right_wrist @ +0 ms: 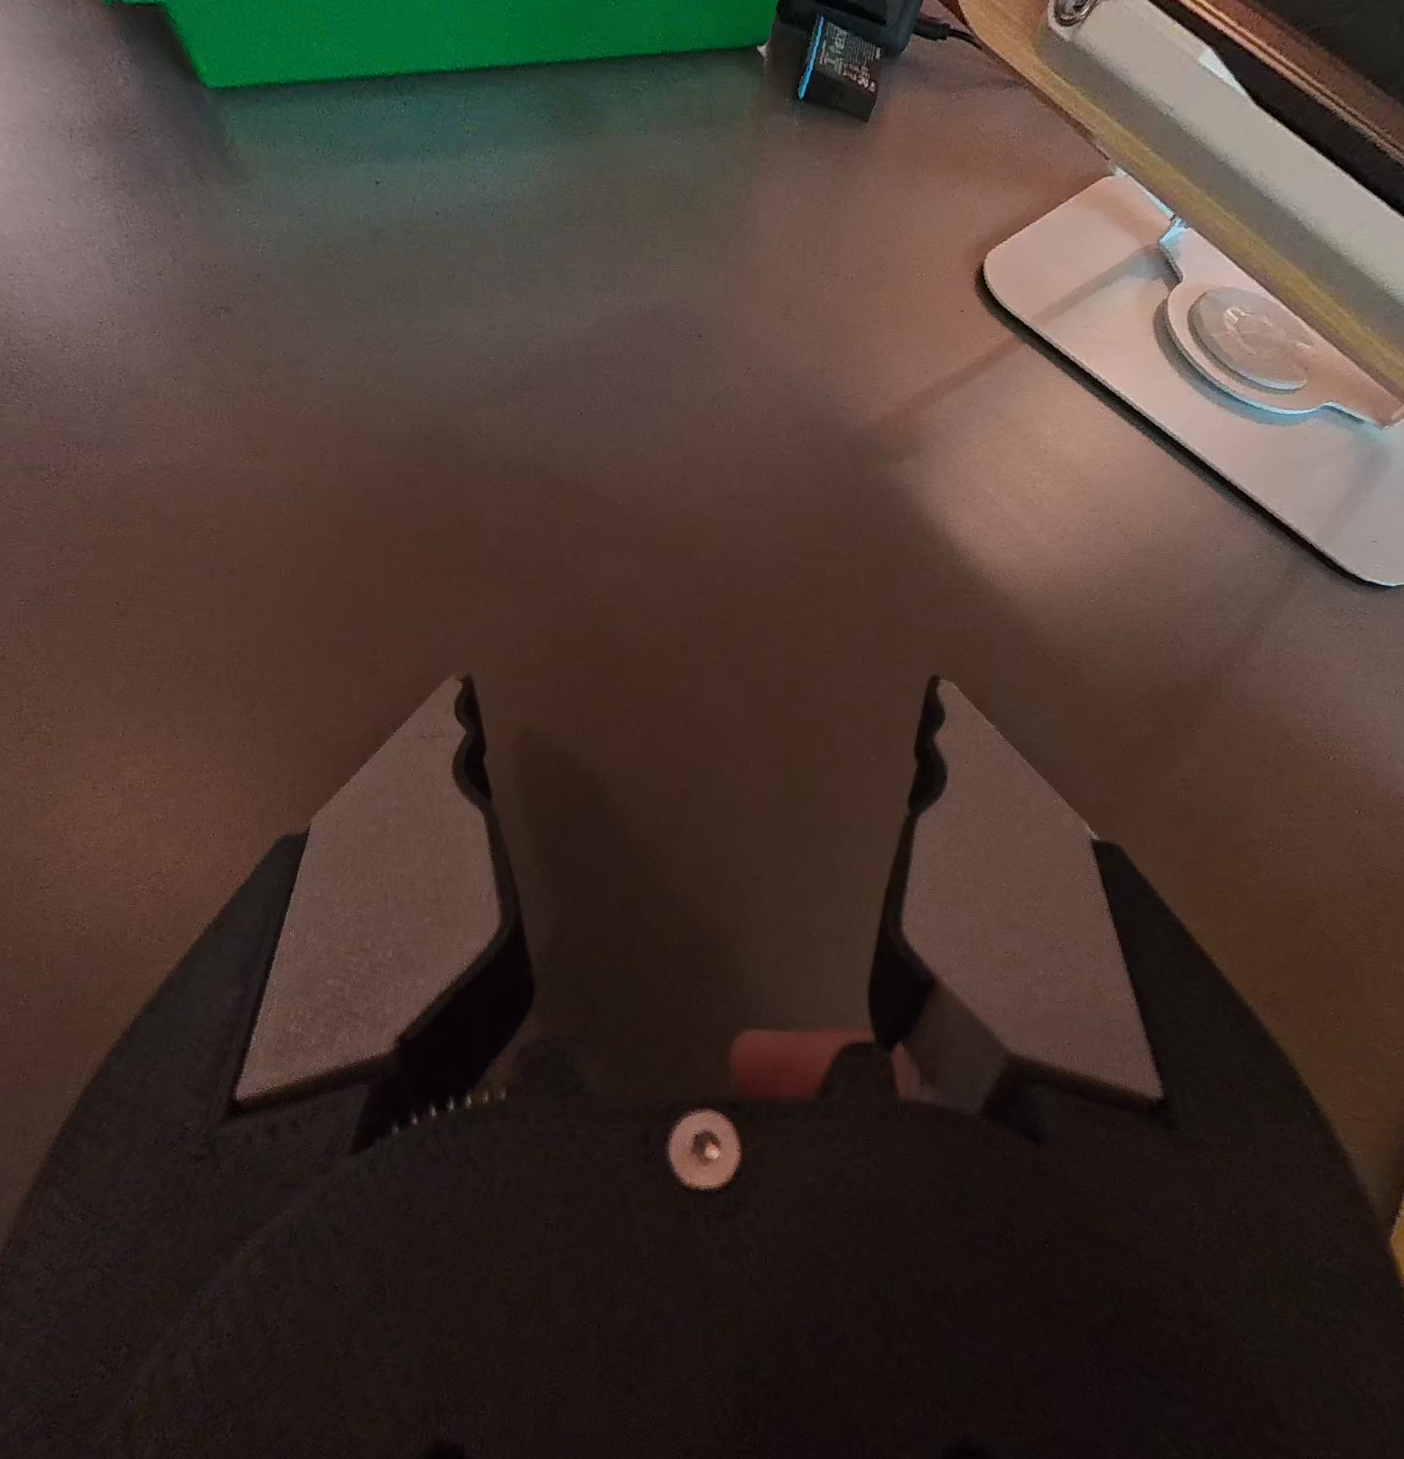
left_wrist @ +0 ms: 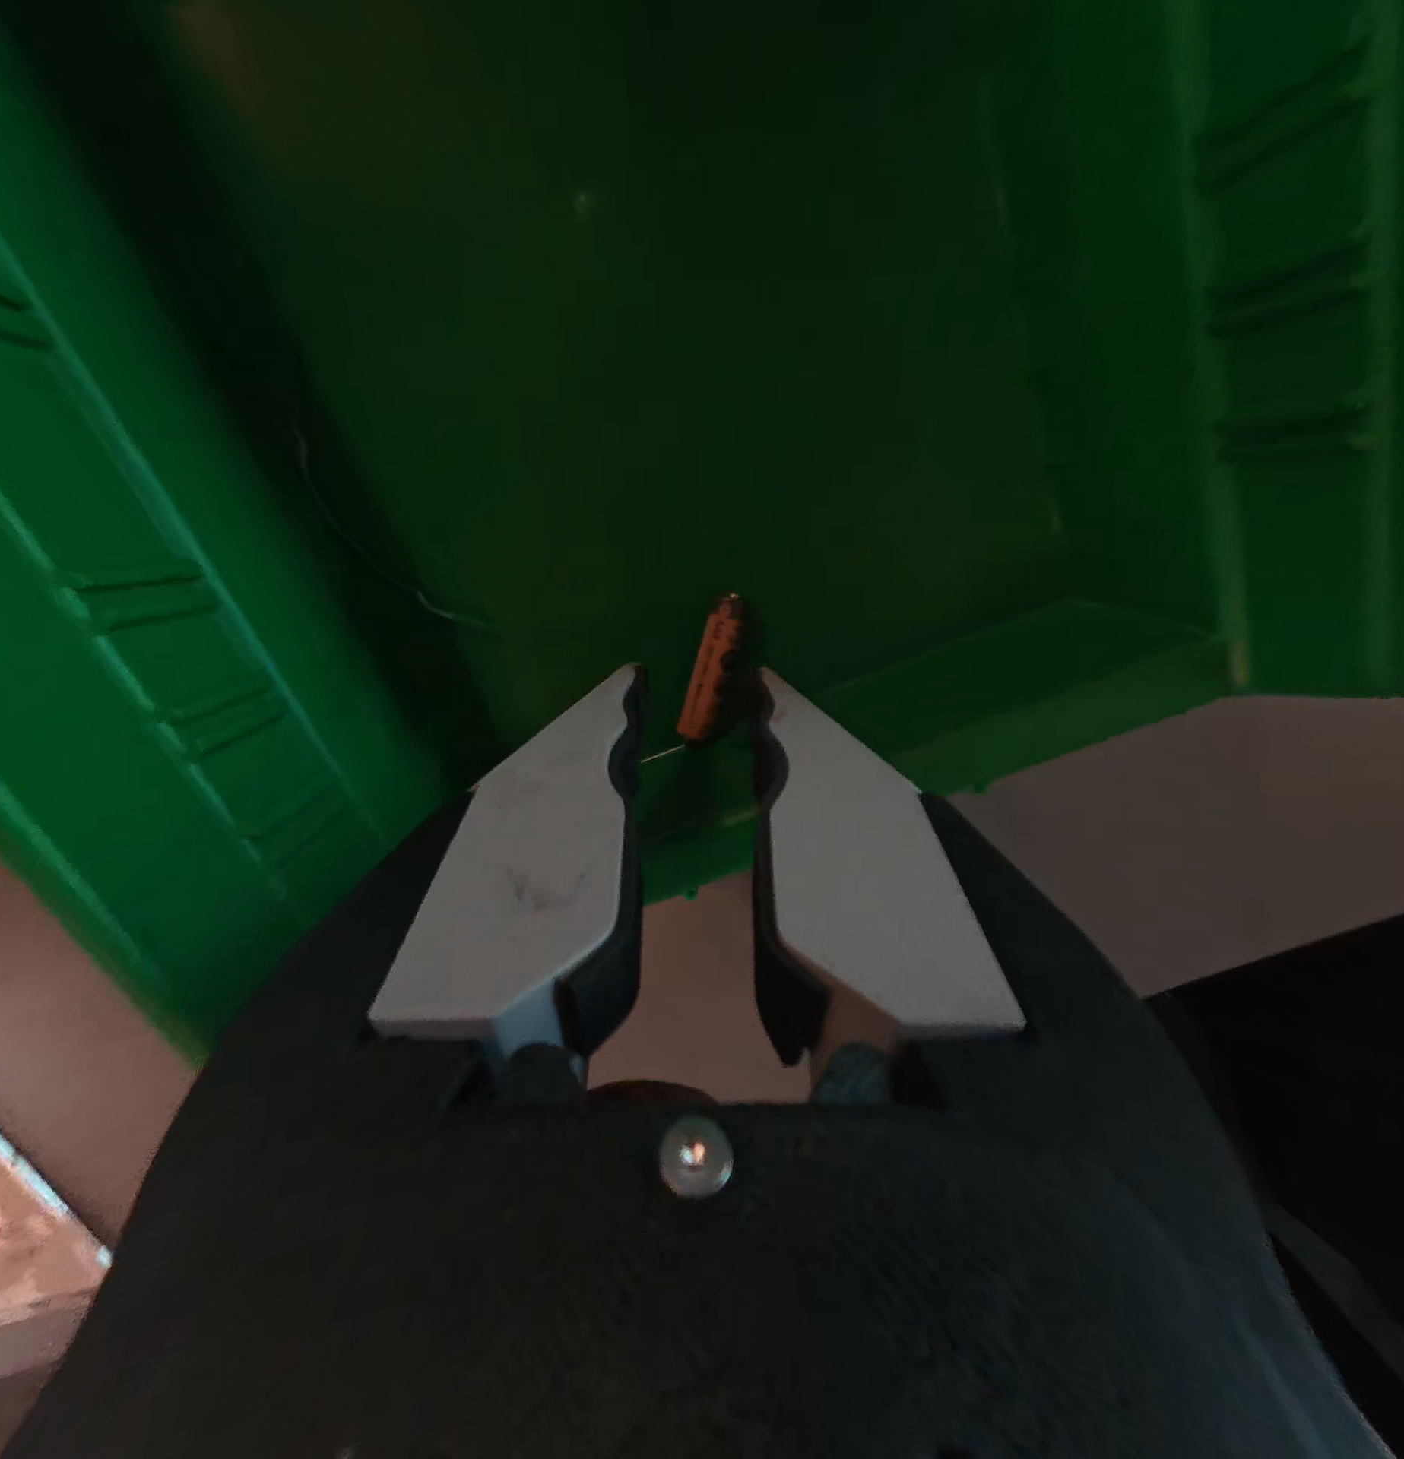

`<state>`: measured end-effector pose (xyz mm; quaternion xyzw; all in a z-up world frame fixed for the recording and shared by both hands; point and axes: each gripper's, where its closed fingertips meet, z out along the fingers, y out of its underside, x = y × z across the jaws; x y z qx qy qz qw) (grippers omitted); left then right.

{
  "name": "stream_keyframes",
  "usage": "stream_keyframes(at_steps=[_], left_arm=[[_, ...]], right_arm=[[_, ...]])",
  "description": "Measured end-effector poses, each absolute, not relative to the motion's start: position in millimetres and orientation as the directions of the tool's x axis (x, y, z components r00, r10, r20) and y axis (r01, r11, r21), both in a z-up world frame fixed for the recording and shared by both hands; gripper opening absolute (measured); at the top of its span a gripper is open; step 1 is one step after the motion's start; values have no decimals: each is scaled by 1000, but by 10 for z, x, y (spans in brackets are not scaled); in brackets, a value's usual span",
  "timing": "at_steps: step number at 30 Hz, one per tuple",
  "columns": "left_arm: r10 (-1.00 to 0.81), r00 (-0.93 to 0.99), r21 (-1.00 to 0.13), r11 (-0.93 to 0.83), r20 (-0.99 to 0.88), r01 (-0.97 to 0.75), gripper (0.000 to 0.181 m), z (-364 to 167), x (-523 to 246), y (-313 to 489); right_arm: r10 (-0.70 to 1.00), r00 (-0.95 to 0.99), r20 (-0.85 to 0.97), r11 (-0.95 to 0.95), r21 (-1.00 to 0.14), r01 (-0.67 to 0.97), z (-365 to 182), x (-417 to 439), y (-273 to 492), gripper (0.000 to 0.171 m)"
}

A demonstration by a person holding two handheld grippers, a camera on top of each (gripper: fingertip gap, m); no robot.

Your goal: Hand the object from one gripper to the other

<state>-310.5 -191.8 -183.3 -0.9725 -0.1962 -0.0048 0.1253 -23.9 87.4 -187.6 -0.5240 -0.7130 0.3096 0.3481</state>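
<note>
A small orange cylindrical part [left_wrist: 710, 679] with thin wire leads sits inside a green bin [left_wrist: 762, 316]. In the left wrist view it stands between the tips of my left gripper [left_wrist: 700, 673]. The jaws are narrowly apart, wider than the part. The part lies close against the right fingertip [left_wrist: 765, 695]; I cannot tell whether they touch. My right gripper [right_wrist: 700, 691] is wide open and empty, hovering over the bare brown table [right_wrist: 604, 395], well away from the bin.
The green bin's edge [right_wrist: 461, 39] shows at the far left of the right wrist view. A small black box [right_wrist: 837, 63] stands beside it. A white stand base [right_wrist: 1235, 395] with a wooden bar [right_wrist: 1117, 118] lies to the right. Tip to tip, the grippers are about 40 cm apart.
</note>
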Motion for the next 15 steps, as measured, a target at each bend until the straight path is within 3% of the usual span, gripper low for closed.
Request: stream_keyframes(at_steps=[4,8,11,14,15], left_arm=[[309,950,-148,-938,41,312,29,-1997,-3080,-1947],[288,957,-164,-942,45,291,17,-1999,-3128,-1878],[303,950,-181,-941,-81,285,10,-1986,-3329,-1884],[322,945,-184,-933,-56,308,2,-1987,-3305,-1871],[327,944,-176,-932,-31,317,8,-1989,-3271,-1875]], right_arm=[[962,-212,174,263,-805,532,-1880,-239,866,106],[964,-209,162,252,-808,532,-1875,-238,877,106],[965,-209,161,251,-808,533,-1876,-237,880,105],[963,-213,168,259,-805,534,-1880,-234,870,105],[962,-214,171,261,-805,533,-1881,-233,868,105]])
